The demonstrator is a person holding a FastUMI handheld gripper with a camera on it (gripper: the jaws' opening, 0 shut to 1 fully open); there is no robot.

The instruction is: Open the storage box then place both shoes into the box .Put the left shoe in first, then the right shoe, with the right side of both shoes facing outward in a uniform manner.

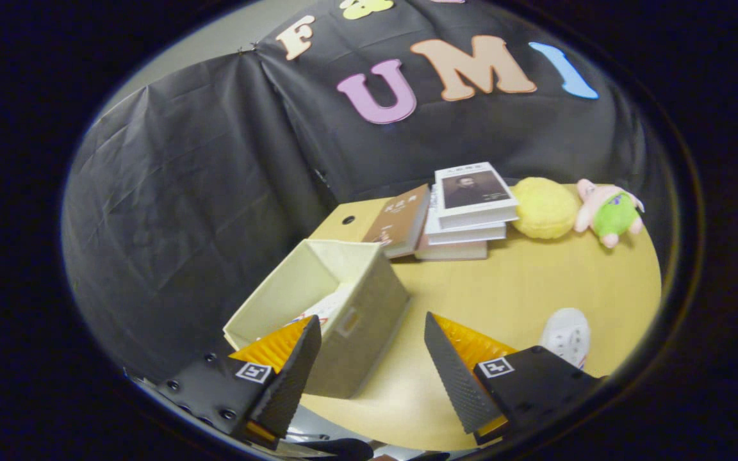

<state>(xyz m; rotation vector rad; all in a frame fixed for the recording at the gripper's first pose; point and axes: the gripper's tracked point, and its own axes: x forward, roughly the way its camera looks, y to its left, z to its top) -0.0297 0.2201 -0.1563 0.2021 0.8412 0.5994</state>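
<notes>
Currently hovering with fingers [369, 378] spread wide, gripping nothing. Sitting open on the tabletop [535, 282], near left: storage box [369, 320], something pale inside. Lying near right: white shoe [566, 333], likely light and pliable; gripping at the collar advised.

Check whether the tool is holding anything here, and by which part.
Nothing is held. The tool is open, its fingers apart with only the box's near corner and the table showing between them. One shoe lies beyond the right finger.
</notes>
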